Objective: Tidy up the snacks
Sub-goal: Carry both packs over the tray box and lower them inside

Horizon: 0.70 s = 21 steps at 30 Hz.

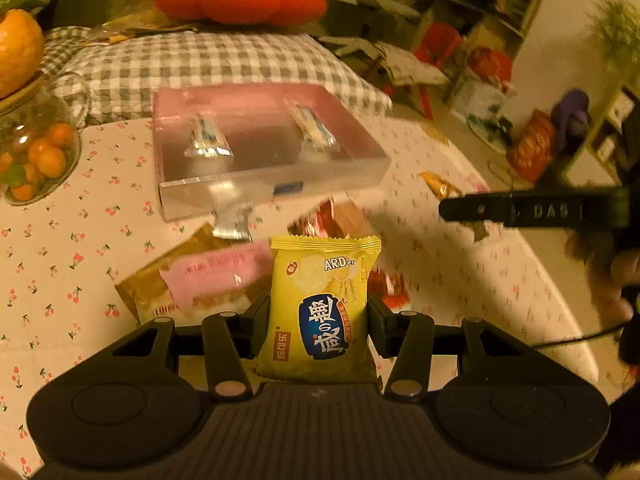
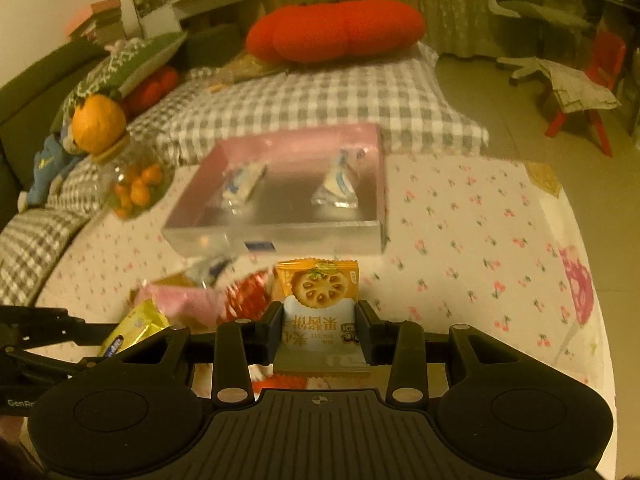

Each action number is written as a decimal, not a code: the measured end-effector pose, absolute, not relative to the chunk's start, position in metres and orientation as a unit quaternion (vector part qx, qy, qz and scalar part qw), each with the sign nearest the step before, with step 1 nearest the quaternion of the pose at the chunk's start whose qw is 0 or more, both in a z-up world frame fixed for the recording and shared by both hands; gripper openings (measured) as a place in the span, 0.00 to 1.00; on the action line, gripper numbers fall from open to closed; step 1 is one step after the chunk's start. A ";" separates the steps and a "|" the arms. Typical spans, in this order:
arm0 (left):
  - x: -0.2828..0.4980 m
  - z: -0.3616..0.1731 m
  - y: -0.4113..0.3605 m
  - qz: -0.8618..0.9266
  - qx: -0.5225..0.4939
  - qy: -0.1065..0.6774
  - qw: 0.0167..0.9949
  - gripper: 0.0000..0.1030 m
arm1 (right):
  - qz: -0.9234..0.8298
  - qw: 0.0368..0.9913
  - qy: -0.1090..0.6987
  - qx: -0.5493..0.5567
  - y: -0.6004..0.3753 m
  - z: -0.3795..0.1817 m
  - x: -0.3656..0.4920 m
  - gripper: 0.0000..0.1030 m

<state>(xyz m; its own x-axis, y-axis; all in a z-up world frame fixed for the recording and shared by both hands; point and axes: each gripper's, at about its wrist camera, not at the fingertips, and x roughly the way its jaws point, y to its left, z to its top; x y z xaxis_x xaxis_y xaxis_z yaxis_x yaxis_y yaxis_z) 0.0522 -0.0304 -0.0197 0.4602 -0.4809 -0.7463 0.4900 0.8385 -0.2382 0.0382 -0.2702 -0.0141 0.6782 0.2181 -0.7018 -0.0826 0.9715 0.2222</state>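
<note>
Fingers (image 1: 262, 320) pinch a yellow chip packet (image 1: 320, 308); right fingers (image 2: 276, 322) pinch a biscuit packet (image 2: 318, 308).

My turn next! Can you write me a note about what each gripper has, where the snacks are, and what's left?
Left gripper: shut on the yellow chip packet.
Right gripper: shut on the orange biscuit packet.
Clear tray: ahead on the table, two small silver packets inside.
Done: those two are in.
Left: probably drop both held packets in, then the pink packet and red wrappers lying before the tray.
</note>
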 end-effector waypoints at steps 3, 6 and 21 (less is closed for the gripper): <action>0.061 -0.013 -0.030 -0.275 -0.007 0.428 0.861 0.45 | 0.080 0.914 0.387 0.090 -0.267 -0.009 0.047 0.36; 0.074 -0.007 -0.032 -0.266 -0.011 0.419 0.868 0.45 | 0.082 0.913 0.384 0.107 -0.266 -0.006 0.059 0.36; 0.145 -0.003 -0.062 -0.235 0.009 0.389 0.891 0.45 | 0.080 0.910 0.374 0.158 -0.266 0.011 0.136 0.36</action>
<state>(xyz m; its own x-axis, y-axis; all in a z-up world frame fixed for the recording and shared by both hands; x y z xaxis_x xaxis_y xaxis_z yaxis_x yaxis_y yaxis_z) 0.1446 -0.0623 -0.0028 0.5874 -0.4112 -0.6971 0.4253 0.8896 -0.1664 0.1357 -0.2658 0.0113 0.7080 0.2644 -0.6549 -0.0281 0.9371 0.3479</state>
